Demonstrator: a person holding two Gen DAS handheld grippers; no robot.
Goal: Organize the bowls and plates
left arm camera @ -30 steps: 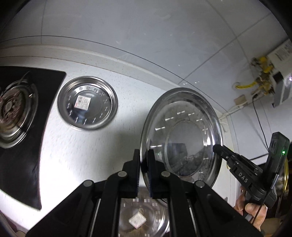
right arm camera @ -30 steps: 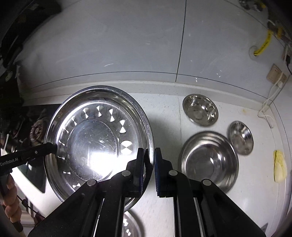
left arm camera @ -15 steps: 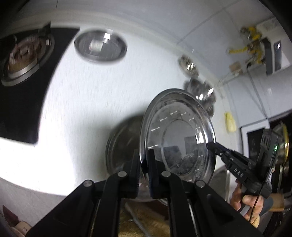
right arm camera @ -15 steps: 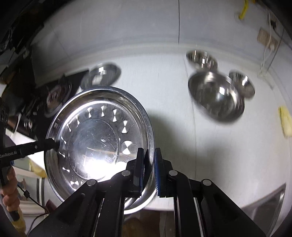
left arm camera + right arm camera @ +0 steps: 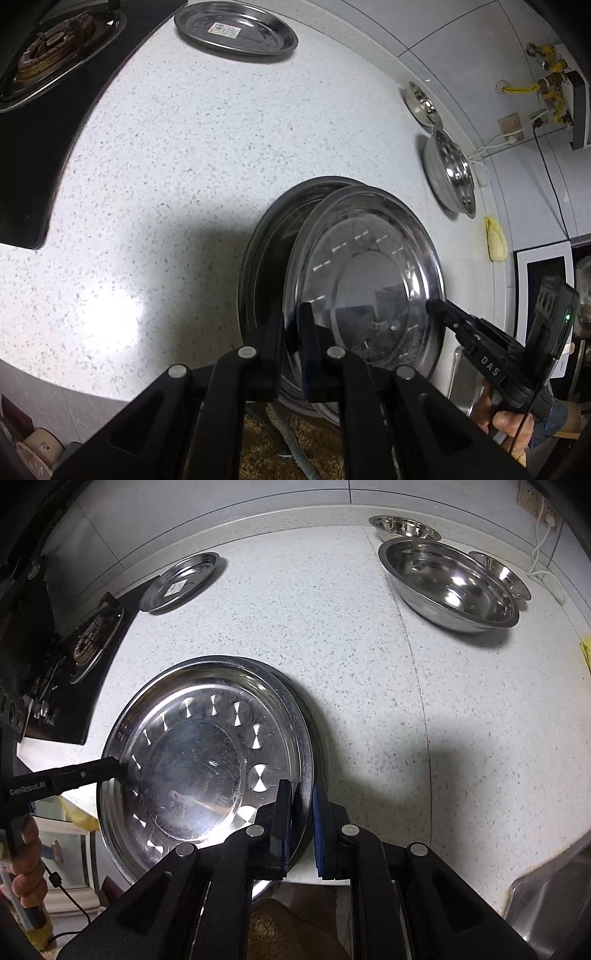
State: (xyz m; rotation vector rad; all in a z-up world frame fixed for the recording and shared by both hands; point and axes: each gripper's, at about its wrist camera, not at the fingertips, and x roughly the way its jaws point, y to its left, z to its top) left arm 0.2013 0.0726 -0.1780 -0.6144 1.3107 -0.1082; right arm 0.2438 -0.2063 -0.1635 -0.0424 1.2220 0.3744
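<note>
Speckled white stone countertop runs from a black gas hob leftmost to a steel sink corner rightmost, grey tiled wall behind. Three plates: one small plate by the hob, and a large plate pinched at opposite rims by left gripper and right gripper, apparently over another plate. Three bowls at right.

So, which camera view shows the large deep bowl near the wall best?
The right wrist view. There the large bowl shows its whole open inside and rim, with two smaller bowls behind it. In the left wrist view the same bowl sits at the frame's right side, strongly squeezed, so mostly its rim and a narrow slice of the inside show.
</note>
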